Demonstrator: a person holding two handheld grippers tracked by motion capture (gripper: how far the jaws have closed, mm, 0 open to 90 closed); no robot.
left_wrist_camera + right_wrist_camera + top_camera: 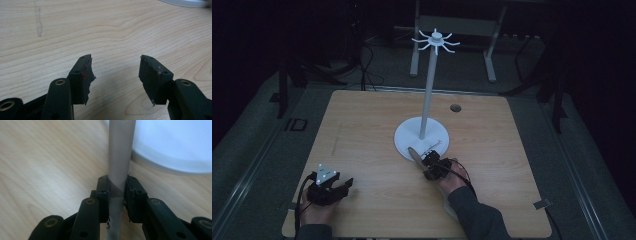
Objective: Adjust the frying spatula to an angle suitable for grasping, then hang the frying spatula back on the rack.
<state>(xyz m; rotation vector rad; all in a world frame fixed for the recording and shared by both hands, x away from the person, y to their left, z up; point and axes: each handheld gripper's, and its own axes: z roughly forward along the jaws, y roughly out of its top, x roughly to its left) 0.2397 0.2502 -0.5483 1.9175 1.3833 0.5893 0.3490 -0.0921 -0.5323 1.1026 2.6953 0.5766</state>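
Down at the near left corner of the wooden table (pixel 362 130), the left gripper (pixel 343 188) rests low in the person's left hand (pixel 316 212), its grey three-cornered plate facing up. From the left gripper view, its fingers (pixel 83 77) stand wide apart with bare wood grain between them and nothing held; the pad on one finger looks torn and ragged along its edge. A pale sliver of the stand's base (pixel 186 2) shows at the far right corner of that view.

Right of centre, the right gripper (pixel 424 162) reaches forward from the person's right hand (pixel 451 181), a dark sleeve (pixel 477 217) trailing to the near edge. Its fingers (pixel 103 192) are closed narrowly on a slim grey rod (pixel 119 160), pinched on both sides. In the high view the rod's tip (pixel 414 152) lies at the near rim of the white round base (pixel 407 135), apparently overlapping it; whether it touches is unclear.

A white stand rises from that base: a thin upright pole (pixel 428 90) topped by a ring of short curved hooks (pixel 435 41). A small dark round hole (pixel 455 108) sits in the table at the far side, right of the pole. Beyond the table lies dim floor with cables and a metal frame.
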